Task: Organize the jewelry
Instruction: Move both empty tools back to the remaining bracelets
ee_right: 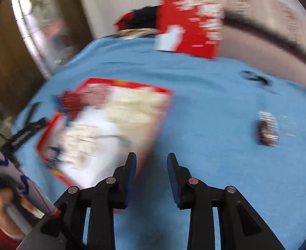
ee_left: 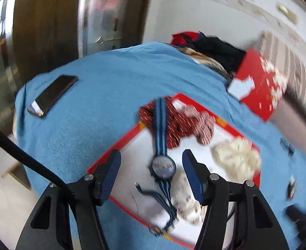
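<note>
A red-rimmed box point(ee_left: 103, 162) with a white inside lies on the blue cloth. In it lie a watch with a blue striped strap point(ee_left: 163, 166), a dark red bead string point(ee_left: 178, 123), a cream bead pile point(ee_left: 236, 156) and a pale patterned piece point(ee_left: 186, 200). My left gripper point(ee_left: 151, 156) is open above the box, the watch face between its fingers, not touching. My right gripper point(ee_right: 152, 160) is open and empty over the cloth, just right of the box point(ee_right: 48, 129). A small dark red and silver item point(ee_right: 267, 129) lies on the cloth to the right.
A black phone point(ee_left: 53, 94) lies at the cloth's far left. The red box lid point(ee_left: 259, 83) leans at the back right, beside dark and red clothes point(ee_left: 211, 45). A small black item point(ee_right: 255, 78) lies on the cloth point(ee_right: 215, 166) far right. The right wrist view is blurred.
</note>
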{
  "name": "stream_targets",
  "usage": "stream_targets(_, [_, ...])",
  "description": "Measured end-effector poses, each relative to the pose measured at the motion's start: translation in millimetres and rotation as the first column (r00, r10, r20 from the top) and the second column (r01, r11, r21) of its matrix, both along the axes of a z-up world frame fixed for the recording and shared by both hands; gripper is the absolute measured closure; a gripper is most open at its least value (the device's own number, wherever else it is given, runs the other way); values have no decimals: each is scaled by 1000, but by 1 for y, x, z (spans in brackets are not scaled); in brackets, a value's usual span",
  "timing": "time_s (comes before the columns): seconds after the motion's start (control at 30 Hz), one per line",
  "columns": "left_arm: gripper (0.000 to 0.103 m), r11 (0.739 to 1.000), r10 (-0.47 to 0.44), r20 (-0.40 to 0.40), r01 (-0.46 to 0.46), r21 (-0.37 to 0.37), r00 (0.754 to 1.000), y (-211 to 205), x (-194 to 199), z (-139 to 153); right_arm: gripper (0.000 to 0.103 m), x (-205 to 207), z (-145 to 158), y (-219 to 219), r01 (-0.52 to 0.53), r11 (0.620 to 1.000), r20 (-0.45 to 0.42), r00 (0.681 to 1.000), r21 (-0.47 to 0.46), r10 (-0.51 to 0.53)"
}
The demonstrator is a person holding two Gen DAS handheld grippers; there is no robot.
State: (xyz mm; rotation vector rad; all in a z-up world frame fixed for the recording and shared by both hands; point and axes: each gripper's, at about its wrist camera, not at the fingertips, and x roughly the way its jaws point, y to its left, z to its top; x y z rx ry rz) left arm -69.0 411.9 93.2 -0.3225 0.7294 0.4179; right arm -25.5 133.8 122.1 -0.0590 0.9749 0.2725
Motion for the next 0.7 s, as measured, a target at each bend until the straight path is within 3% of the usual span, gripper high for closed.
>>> stream_targets(0.17, [41, 978, -94, 2, 92, 186, 996, -50, -5, 6, 64, -27, -6, -81, 155, 962, 85, 987, -226, -139])
stream_targets(0.27, [41, 967, -119, 1, 116, 227, 993, -65, -2, 8, 63, -50, -13, -119, 241, 936, 129, 968, -258, -214])
stream_targets(0.43, [40, 983, -105, 30, 99, 156, 994, -72, 6, 13, 62, -89, -28, -164, 359, 917, 133, 931, -176, -340])
stream_targets(0.57, [40, 992, -101, 63, 96, 83, 993, -78, 7, 18, 62, -106, -30, -177, 351, 917, 126, 935, -191, -332])
stream_targets(0.7, [38, 989, -124, 42, 120, 86, 991, -100, 6, 22, 60, -107, -19, -206, 359, 924, 96, 932, -129, -348])
